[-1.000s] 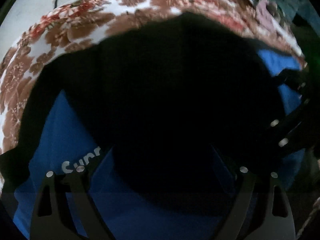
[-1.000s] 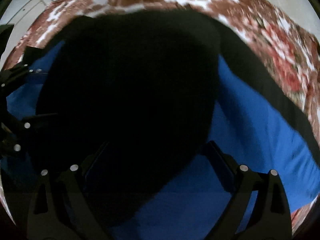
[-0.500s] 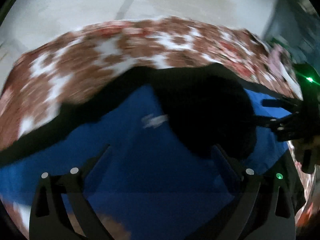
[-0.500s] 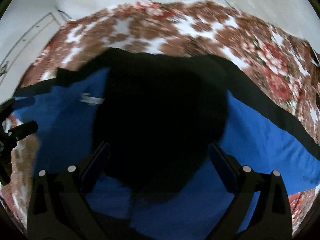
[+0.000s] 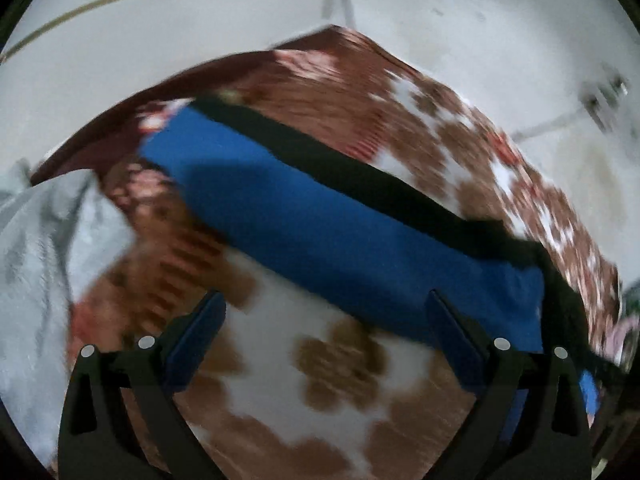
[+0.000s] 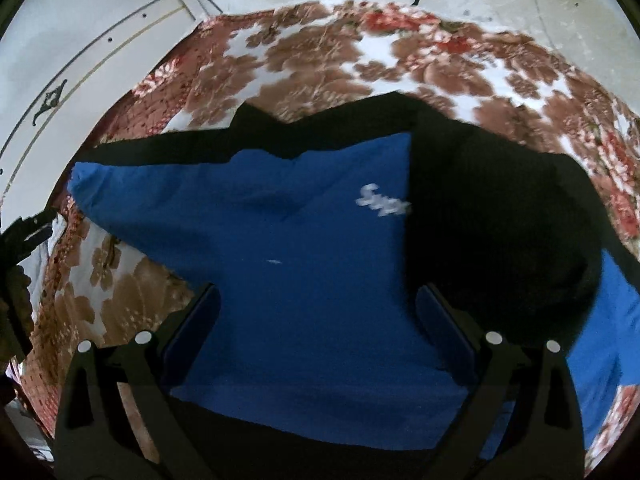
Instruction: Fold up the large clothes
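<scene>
Blue-and-black hooded sweatshirt point(image 6: 304, 264) spread on brown floral bedspread point(image 5: 340, 380), left gripper point(image 5: 326, 340) spread wide and empty; right gripper point(image 6: 318, 328) likewise apart above blue cloth, gripping nothing

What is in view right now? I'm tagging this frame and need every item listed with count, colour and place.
garment: one, blue with black panels and white lettering, spread on the bedspread, under the right hand-held gripper.
bedspread: one, brown, red and white floral, covering the bed under the garment.
grey cloth: one, pale grey, crumpled at the left edge of the left wrist view.
wall: whitish, with a thin trim line, behind the bed.
left hand-held gripper: one, black with blue pads, open, nothing between the pads, over bare bedspread beside the garment's edge.
right hand-held gripper: one, black with blue pads, open, above the blue part of the garment.
</scene>
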